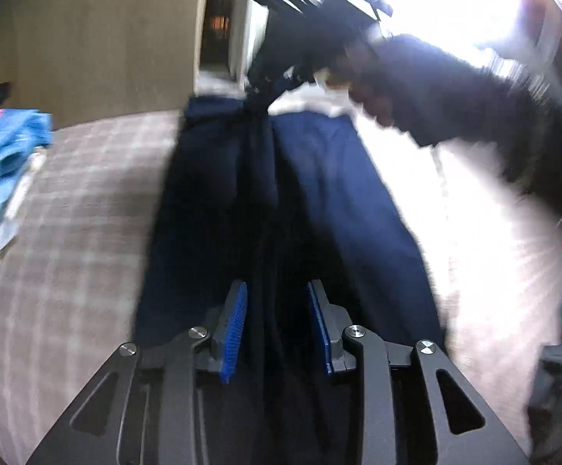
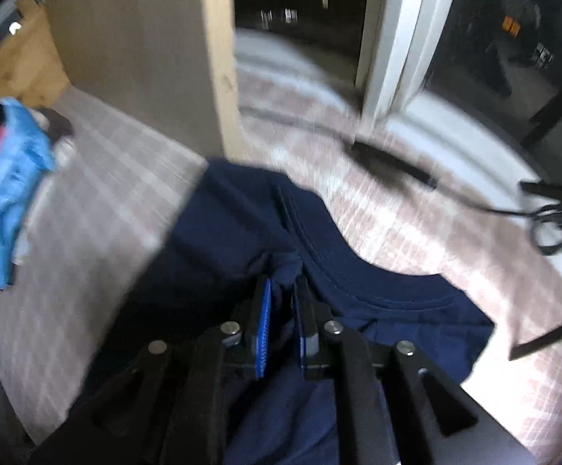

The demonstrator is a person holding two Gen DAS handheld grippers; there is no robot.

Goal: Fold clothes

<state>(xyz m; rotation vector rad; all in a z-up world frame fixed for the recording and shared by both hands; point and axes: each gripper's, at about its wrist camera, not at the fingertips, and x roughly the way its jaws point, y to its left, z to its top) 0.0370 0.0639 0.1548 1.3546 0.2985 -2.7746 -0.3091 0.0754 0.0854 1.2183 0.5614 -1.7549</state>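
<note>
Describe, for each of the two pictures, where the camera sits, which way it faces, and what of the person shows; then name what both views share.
Left wrist: rides the left hand-held gripper, facing along the navy T-shirt toward the right hand-held gripper; a hand and dark sleeve show.
Right wrist: rides the right hand-held gripper, facing the T-shirt's collar and window; no body shows.
Shared: T-shirt, checked bedcover, light blue garment.
</note>
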